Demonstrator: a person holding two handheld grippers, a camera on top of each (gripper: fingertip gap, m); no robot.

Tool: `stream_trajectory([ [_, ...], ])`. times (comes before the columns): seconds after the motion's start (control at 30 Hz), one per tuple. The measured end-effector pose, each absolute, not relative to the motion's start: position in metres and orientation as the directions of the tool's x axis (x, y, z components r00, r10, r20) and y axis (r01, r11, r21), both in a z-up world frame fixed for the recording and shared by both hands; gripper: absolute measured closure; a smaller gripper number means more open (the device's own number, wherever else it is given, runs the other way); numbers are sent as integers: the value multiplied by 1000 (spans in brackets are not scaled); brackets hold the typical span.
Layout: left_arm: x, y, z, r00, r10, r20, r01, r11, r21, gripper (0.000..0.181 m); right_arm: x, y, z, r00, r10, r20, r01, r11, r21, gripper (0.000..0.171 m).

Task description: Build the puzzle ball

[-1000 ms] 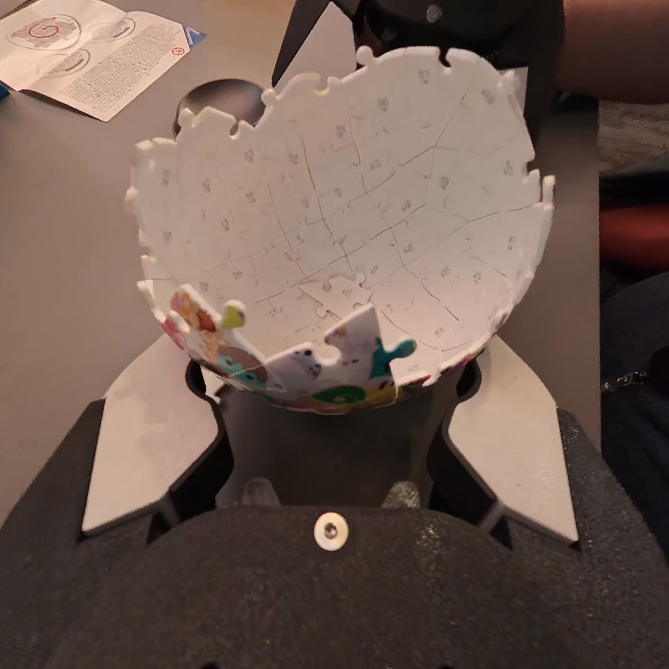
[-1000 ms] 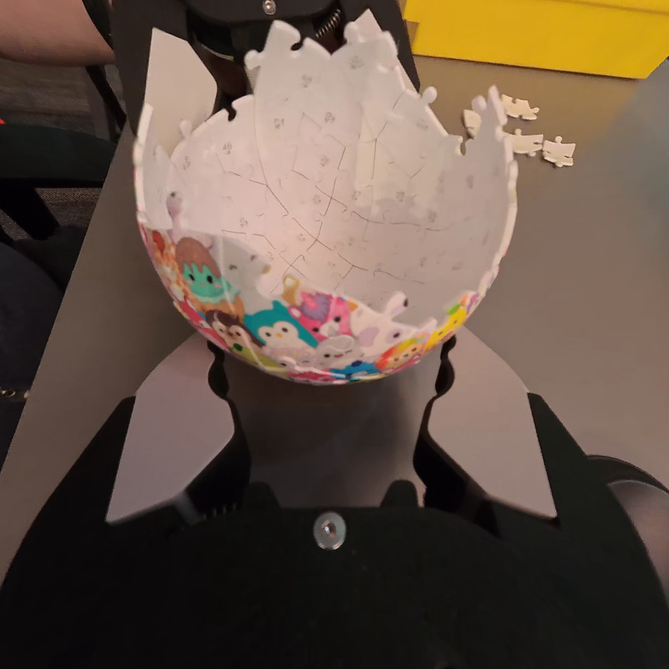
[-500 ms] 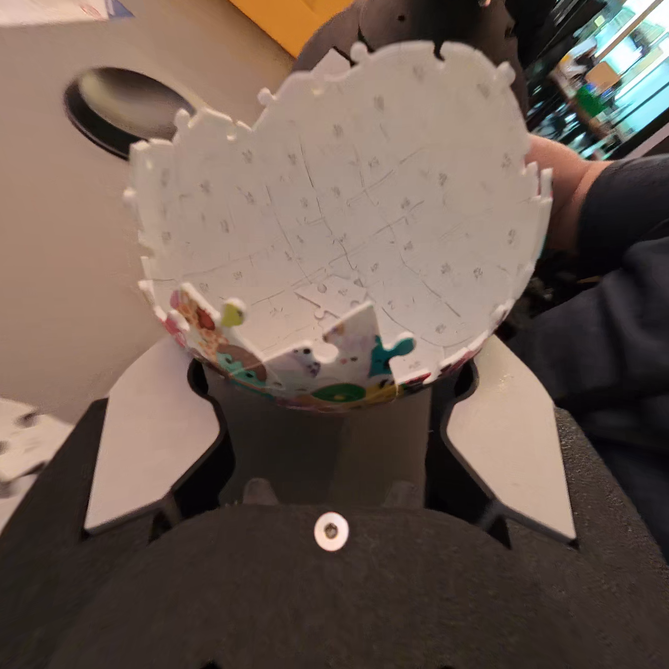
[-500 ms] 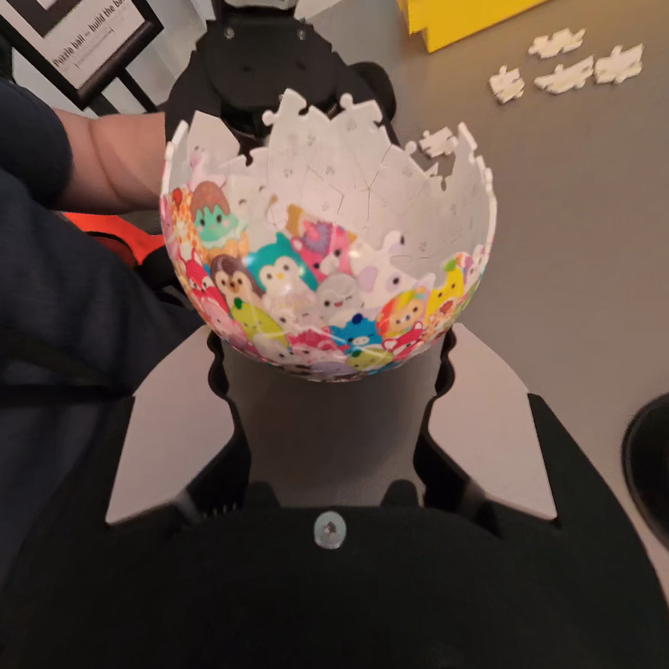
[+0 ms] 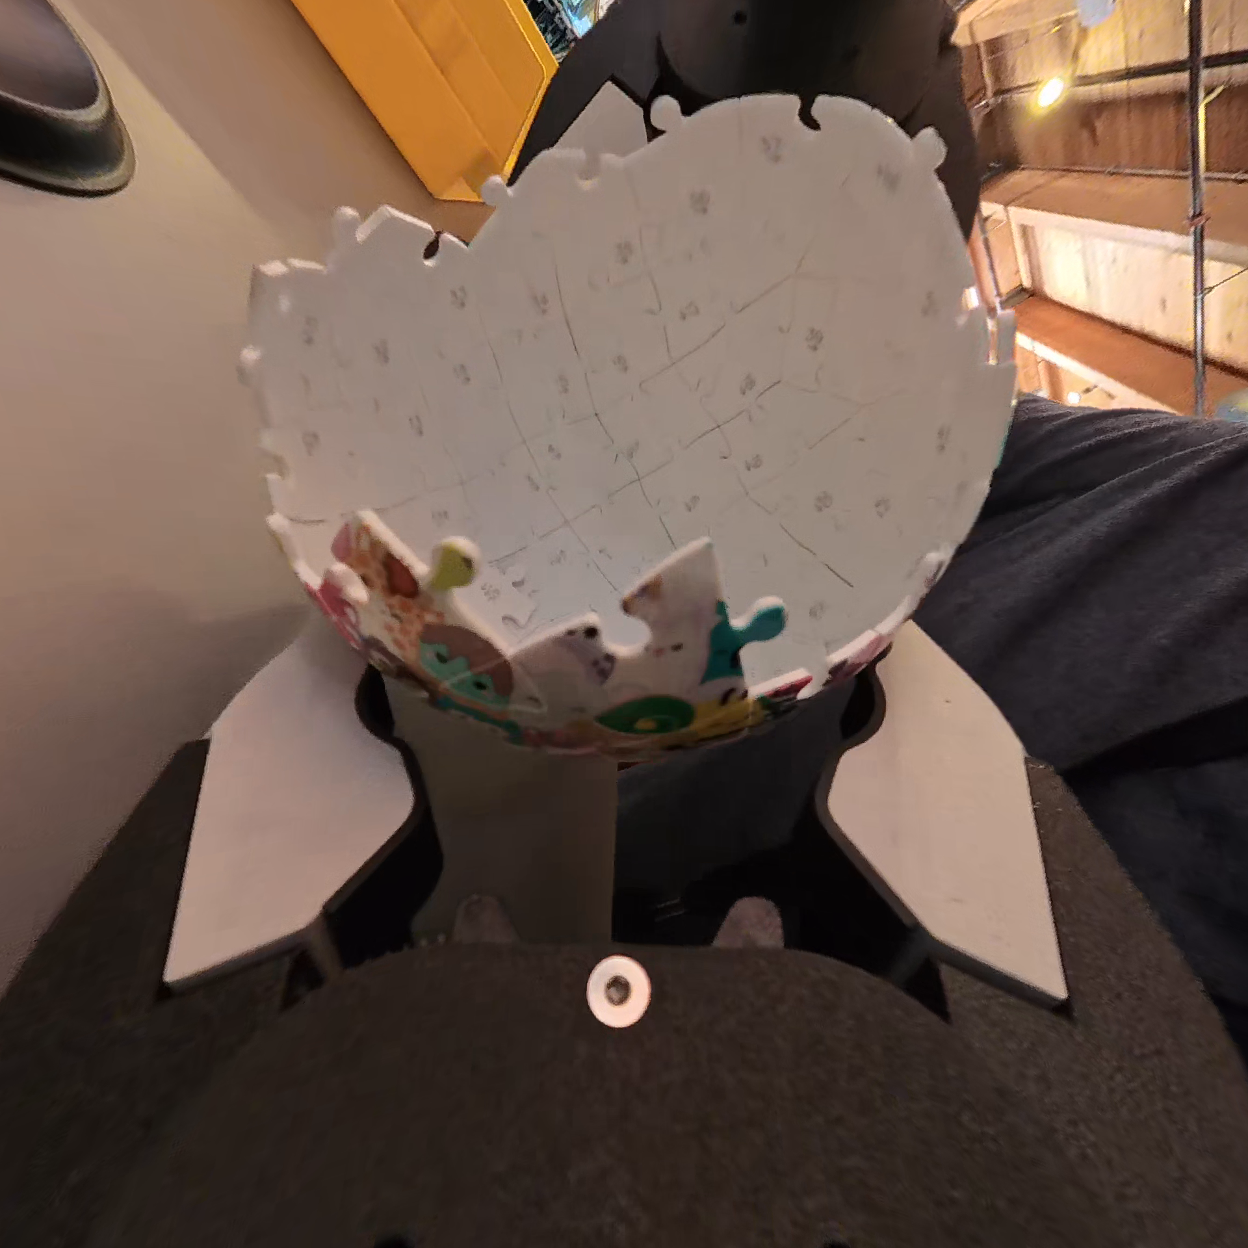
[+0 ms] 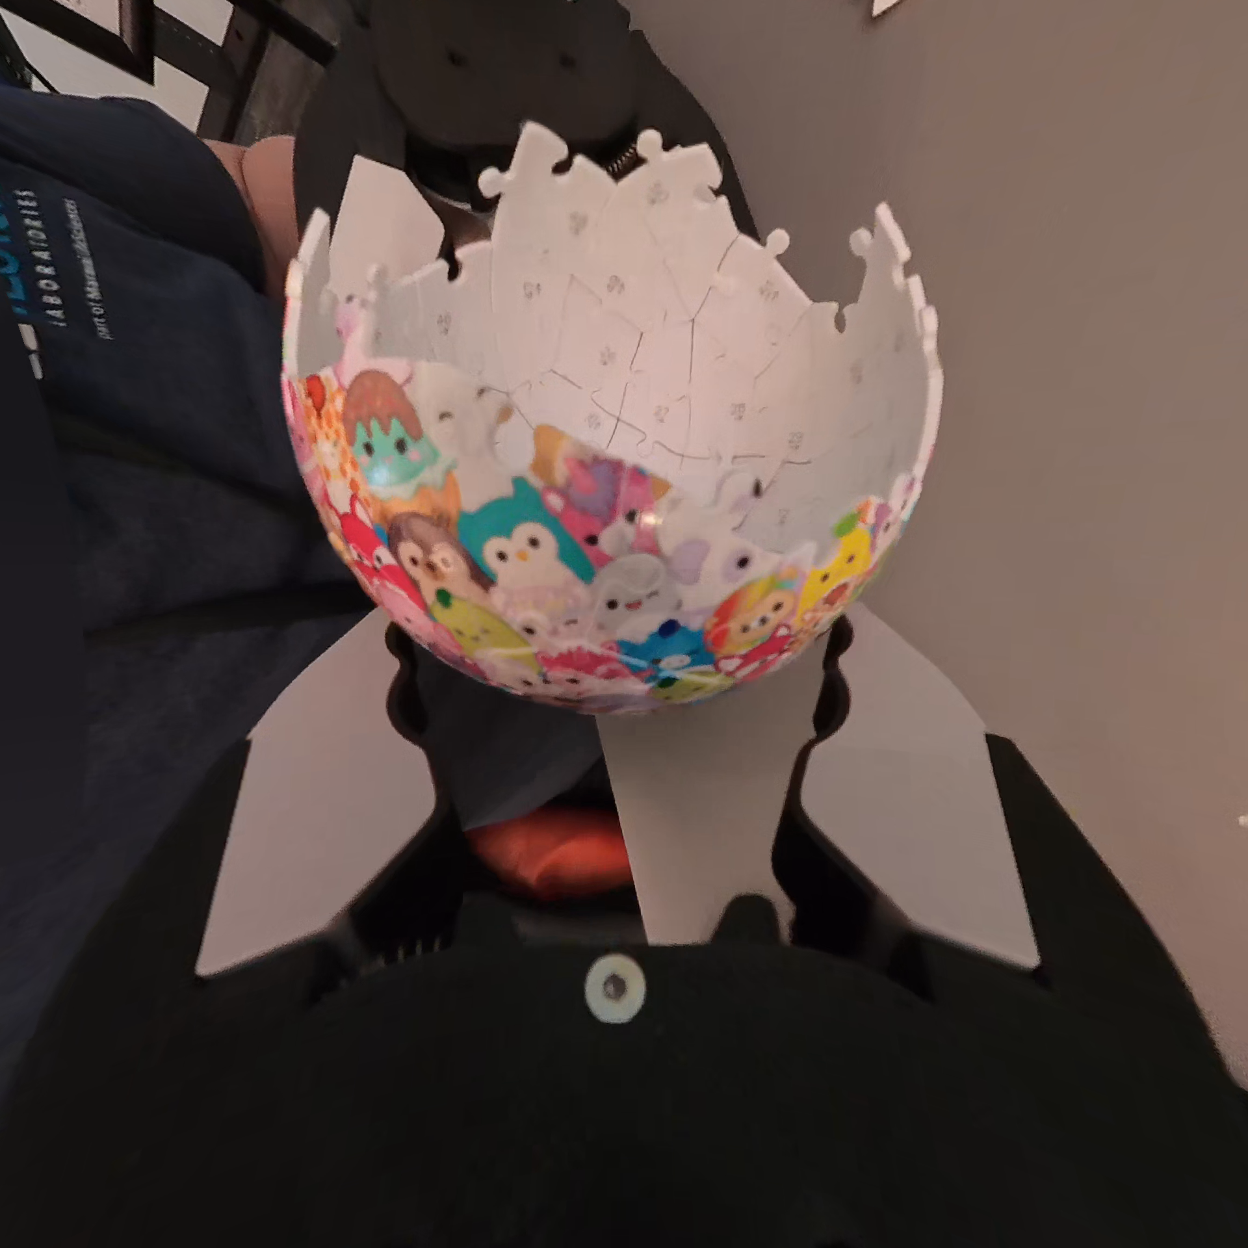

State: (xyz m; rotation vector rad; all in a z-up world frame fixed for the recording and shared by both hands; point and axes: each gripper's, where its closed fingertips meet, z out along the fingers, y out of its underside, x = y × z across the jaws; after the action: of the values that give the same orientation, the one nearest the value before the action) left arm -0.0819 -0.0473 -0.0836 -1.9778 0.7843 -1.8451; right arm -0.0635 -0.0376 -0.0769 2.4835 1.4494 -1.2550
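The partly built puzzle ball (image 5: 641, 419) is an open half shell, white inside and printed with colourful cartoon animals outside. In the left wrist view my left gripper (image 5: 618, 682) is shut on its lower sides, and the black body of the right gripper (image 5: 743, 54) shows behind the rim. In the right wrist view the ball (image 6: 608, 540) sits between the fingers of my right gripper (image 6: 618, 635), which is shut on it. The left gripper (image 6: 506, 81) shows behind it, one white finger (image 6: 385, 223) against the shell. The rim is jagged with open gaps.
The grey table (image 5: 135, 405) lies to the left, with a yellow box (image 5: 432, 88) and a black round object (image 5: 61, 142) on it. A person's dark sleeve (image 5: 1080, 574) and dark clothing (image 6: 135, 473) are close by. An orange object (image 6: 547, 858) shows below. The grippers' ends are close to 5 centimetres from one another.
Both grippers have swung together with the ball held between them, away from over the table toward the person. The loose pieces and the leaflet have left view. The grip on the ball is unchanged.
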Motion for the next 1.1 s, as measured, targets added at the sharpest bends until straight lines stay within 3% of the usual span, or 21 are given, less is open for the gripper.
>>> stream_trajectory([
  [0.33,-85,-38,-76,-72,-432,899,-126,-890,-438,50,-63,-30,-73,297,656,-694,801,-567,-193,56],
  [0.53,-88,-26,-77,-67,-423,904,-114,-896,-428,51,-64,-18,-77,280,668,-690,854,-502,-139,57],
  [0.87,-100,-19,-87,68,-467,881,-196,-873,-447,51,-72,-13,-91,193,701,-687,874,-440,-204,55],
  [1.1,-104,-32,-91,97,-407,908,-263,-891,-371,51,-75,-29,-97,176,643,-745,858,-471,-204,56],
])
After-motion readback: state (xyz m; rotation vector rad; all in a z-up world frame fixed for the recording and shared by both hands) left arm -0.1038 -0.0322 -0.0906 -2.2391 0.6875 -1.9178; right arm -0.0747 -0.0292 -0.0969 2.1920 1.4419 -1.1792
